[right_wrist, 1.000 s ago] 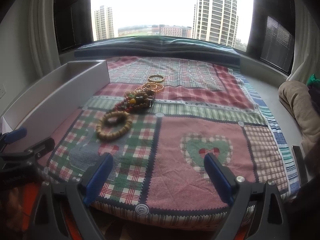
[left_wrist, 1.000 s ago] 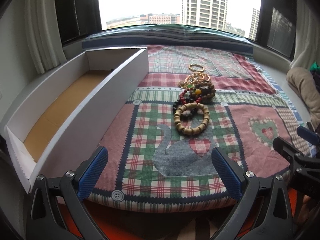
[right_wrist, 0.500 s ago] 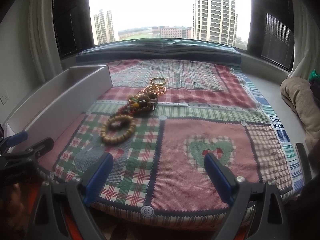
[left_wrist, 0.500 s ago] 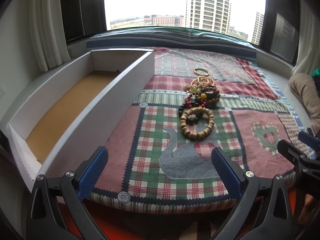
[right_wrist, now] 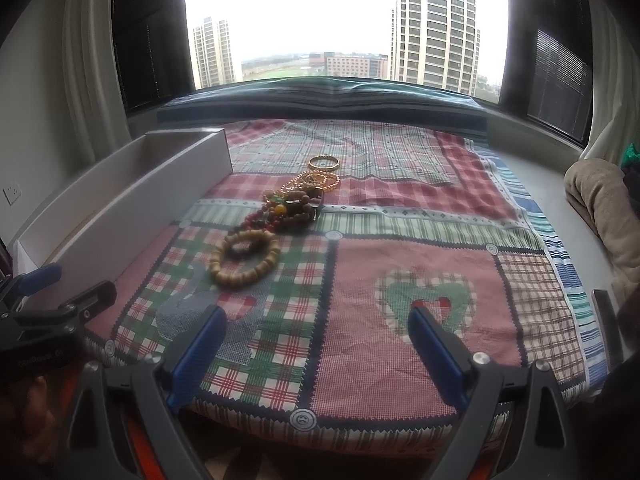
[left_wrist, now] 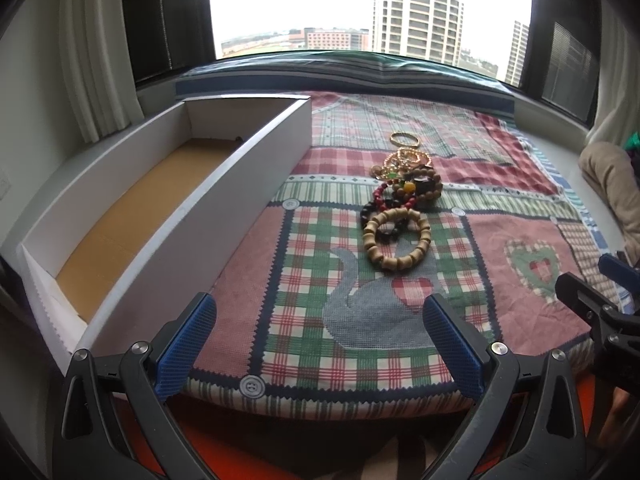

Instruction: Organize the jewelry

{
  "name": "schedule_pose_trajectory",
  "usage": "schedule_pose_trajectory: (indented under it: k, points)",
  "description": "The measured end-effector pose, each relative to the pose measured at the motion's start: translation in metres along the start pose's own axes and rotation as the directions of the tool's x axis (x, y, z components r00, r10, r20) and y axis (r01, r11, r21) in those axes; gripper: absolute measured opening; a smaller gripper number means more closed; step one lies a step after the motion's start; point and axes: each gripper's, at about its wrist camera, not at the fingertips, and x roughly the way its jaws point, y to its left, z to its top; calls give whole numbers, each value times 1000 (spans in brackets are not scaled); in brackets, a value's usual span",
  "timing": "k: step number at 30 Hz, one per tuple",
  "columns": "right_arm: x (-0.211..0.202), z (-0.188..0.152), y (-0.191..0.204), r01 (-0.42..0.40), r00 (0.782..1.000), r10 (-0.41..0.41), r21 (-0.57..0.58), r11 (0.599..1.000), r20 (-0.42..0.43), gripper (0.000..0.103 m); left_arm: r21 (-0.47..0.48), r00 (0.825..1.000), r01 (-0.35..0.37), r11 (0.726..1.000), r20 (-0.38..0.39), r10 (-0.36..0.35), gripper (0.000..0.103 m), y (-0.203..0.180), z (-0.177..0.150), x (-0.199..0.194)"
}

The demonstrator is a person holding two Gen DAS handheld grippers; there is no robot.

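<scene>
A heap of bead bracelets lies on the patchwork quilt [left_wrist: 360, 320]: a tan wooden-bead bracelet [left_wrist: 396, 238] [right_wrist: 245, 258] nearest me, then dark red and brown bead strands [left_wrist: 404, 192] [right_wrist: 286, 210], with a gold bangle [left_wrist: 405, 138] [right_wrist: 323, 162] farthest back. A long white box [left_wrist: 168, 216] [right_wrist: 132, 200] with a brown floor stands open along the quilt's left side. My left gripper [left_wrist: 320, 328] is open at the quilt's near edge, well short of the bracelets. My right gripper [right_wrist: 318, 332] is open too, nearer than the heap and to its right. Nothing is held.
A window with curtains [left_wrist: 100, 48] runs behind the quilt, with a striped cushion [right_wrist: 332, 98] along the sill. A beige folded cloth [right_wrist: 604, 204] lies at the far right. The quilt's right half [right_wrist: 420, 280] holds only fabric.
Both grippers have drifted slightly forward and up over the quilt's near edge; the bracelets and box appear a little closer. Nothing was picked up or moved.
</scene>
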Motion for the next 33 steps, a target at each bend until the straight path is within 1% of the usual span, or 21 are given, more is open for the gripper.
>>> schedule_pose_trajectory:
  k: [9,17,25,33]
  points:
    - [3,-1,3,-13,1000,13,-11,1000,-11,94,-3,1000,-17,1000,-7,17,103,0,0,2]
    - [7,-4,3,-10,1000,10,-7,1000,-21,94,6,999,-29,1000,-29,29,103,-2,-3,11]
    - [9,-8,2,-1,1000,1,-10,1000,-26,94,-18,998,-3,1000,-70,2,103,3,-7,20]
    - [14,-10,0,-6,999,6,-2,1000,-40,94,-11,997,7,1000,-76,-8,103,0,-4,27]
